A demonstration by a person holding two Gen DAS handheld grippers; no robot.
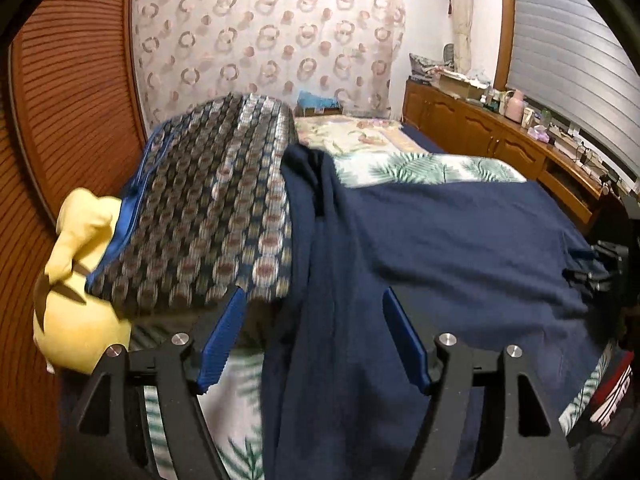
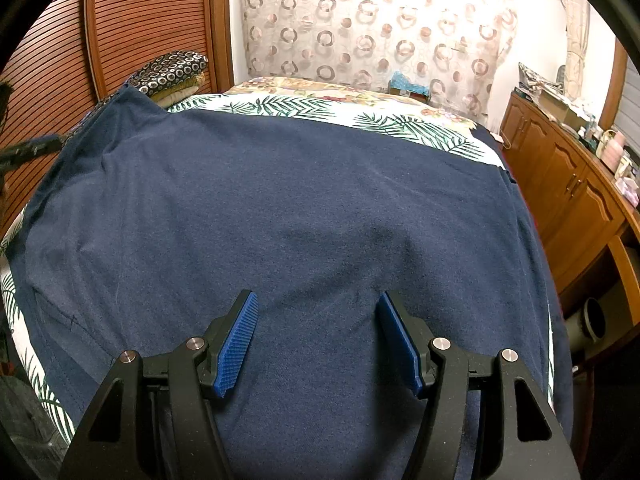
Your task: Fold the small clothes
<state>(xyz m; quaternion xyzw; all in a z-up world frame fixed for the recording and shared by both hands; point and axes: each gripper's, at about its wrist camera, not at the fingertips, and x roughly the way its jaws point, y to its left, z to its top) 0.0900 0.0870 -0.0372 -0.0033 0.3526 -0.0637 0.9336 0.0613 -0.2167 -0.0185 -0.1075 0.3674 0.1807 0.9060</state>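
Observation:
A navy blue garment (image 1: 460, 240) (image 2: 280, 200) lies spread over the leaf-print bed sheet (image 2: 400, 124). In the left wrist view its left part is bunched into long folds that run down between the fingers. My left gripper (image 1: 314, 294) stands open over those folds, and its blue pads (image 1: 224, 340) are not pressing the cloth. My right gripper (image 2: 318, 295) is open above the flat near part of the garment with nothing gripped. A dark part at the garment's right edge (image 1: 600, 268) looks like the other gripper.
A circle-patterned cushion (image 1: 208, 208) (image 2: 176, 68) lies at the bed's left side, with a yellow plush toy (image 1: 80, 280) beside it. Louvred wooden doors (image 1: 60, 120) stand to the left. A wooden cabinet (image 2: 568, 184) with clutter on top runs along the right.

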